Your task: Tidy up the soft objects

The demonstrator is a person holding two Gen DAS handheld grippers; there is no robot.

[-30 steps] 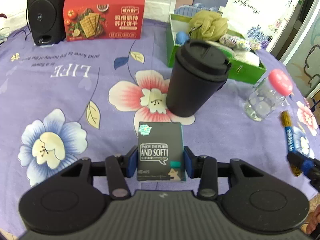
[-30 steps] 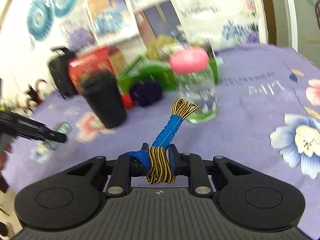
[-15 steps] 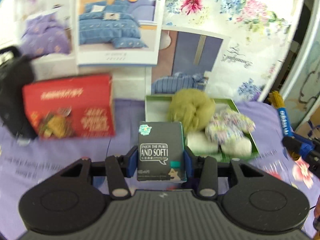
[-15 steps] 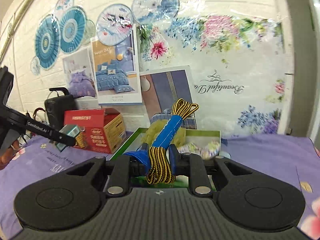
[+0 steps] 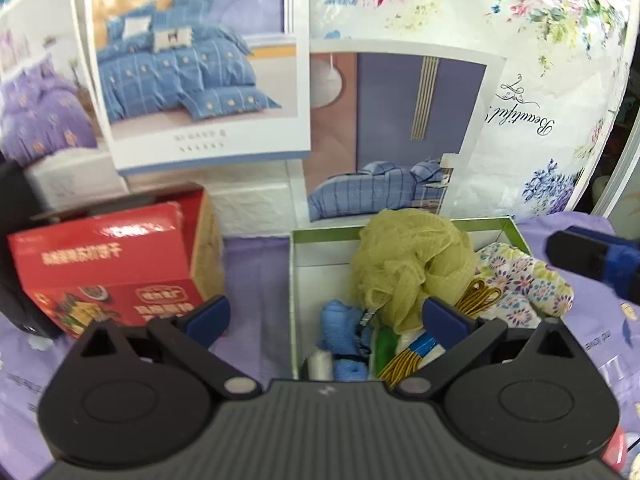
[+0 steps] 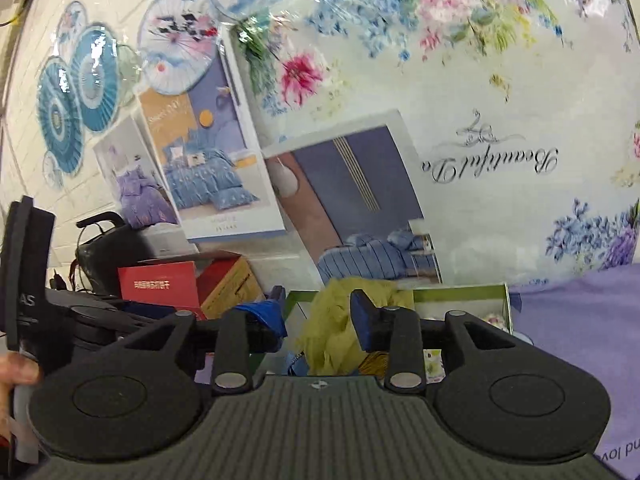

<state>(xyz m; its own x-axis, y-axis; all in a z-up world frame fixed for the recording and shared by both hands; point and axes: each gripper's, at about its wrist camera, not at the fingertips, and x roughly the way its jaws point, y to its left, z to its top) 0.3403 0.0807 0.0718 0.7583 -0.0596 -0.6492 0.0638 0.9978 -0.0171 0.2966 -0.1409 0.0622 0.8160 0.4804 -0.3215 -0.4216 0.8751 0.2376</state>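
A green box (image 5: 295, 272) stands on the purple cloth against the wall. It holds a yellow-green mesh sponge (image 5: 408, 264), a floral cloth (image 5: 524, 284), a blue towel (image 5: 340, 320) and the yellow cord bundle with a blue band (image 5: 416, 350). My left gripper (image 5: 326, 316) is open and empty above the box's near edge. My right gripper (image 6: 320, 320) is open and empty in front of the box (image 6: 460, 292) and the sponge (image 6: 332, 320). The dark tissue pack is not in sight.
A red cracker box (image 5: 112, 272) stands left of the green box, with a black speaker (image 6: 108, 248) behind it. Posters cover the wall behind. The right gripper's finger (image 5: 592, 258) shows at the right edge of the left wrist view.
Both grippers have opened. The left no longer holds the tissue pack. The right has let go of the cord bundle, which now lies in the green box. Both moved closer to the box.
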